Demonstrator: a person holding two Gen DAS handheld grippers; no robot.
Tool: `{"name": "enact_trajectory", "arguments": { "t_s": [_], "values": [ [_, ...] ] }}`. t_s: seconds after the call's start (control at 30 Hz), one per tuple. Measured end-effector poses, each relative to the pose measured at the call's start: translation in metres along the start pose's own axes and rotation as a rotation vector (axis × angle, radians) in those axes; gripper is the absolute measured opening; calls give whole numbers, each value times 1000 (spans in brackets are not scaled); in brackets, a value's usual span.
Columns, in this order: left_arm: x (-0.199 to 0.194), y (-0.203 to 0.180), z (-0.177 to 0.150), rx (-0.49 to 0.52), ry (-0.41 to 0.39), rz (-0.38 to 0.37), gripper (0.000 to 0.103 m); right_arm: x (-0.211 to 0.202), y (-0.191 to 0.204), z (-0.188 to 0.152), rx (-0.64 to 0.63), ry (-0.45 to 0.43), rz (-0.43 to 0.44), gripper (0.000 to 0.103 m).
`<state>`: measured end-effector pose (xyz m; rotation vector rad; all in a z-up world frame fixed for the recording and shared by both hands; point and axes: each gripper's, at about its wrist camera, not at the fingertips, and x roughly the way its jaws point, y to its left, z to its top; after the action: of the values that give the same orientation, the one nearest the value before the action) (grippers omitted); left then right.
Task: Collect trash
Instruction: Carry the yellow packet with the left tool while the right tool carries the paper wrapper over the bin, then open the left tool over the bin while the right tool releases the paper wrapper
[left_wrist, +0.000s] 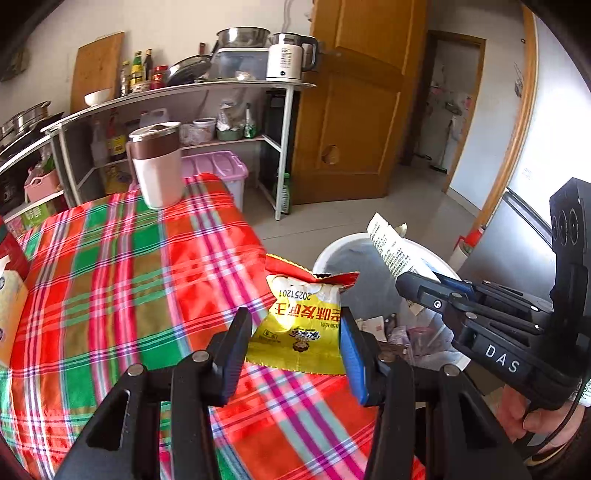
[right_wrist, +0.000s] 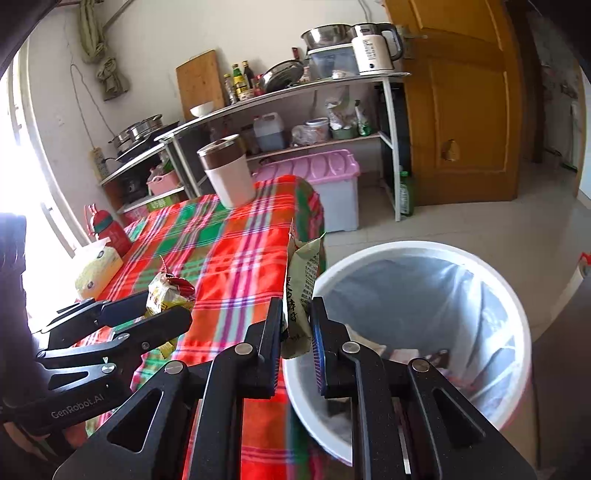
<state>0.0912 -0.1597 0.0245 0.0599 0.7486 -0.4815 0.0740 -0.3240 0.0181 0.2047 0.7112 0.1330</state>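
My left gripper (left_wrist: 295, 332) is shut on a yellow and red snack wrapper (left_wrist: 303, 325) and holds it over the right edge of the plaid table; it also shows in the right wrist view (right_wrist: 166, 291). My right gripper (right_wrist: 295, 328) is shut on a pale green snack wrapper (right_wrist: 301, 295), held upright at the near-left rim of the white trash bin (right_wrist: 513, 295). In the left wrist view the right gripper (left_wrist: 417, 284) holds that wrapper (left_wrist: 391, 247) over the bin (left_wrist: 332, 254). The bin is lined with a clear bag and holds several pieces of trash.
The plaid tablecloth (left_wrist: 129, 277) carries a pink and brown lidded mug (left_wrist: 157, 166) at the far end, a tissue pack (right_wrist: 98, 269) and a red bottle (right_wrist: 110, 230) at the left. Behind stand a metal shelf rack (left_wrist: 184, 96), a pink-lidded storage box (right_wrist: 325, 177) and a wooden door (left_wrist: 354, 110).
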Motion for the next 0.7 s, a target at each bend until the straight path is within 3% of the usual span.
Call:
{"name": "enact_trajectory", "arguments": {
  "t_s": [0.43, 0.7],
  "values": [
    [42, -65, 2, 71, 73, -83, 49, -19, -69, -15, 85, 24, -120, 16],
    [62, -84, -2, 91, 119, -92, 49, -14, -93, -26, 104, 72, -182, 16]
  ]
}}
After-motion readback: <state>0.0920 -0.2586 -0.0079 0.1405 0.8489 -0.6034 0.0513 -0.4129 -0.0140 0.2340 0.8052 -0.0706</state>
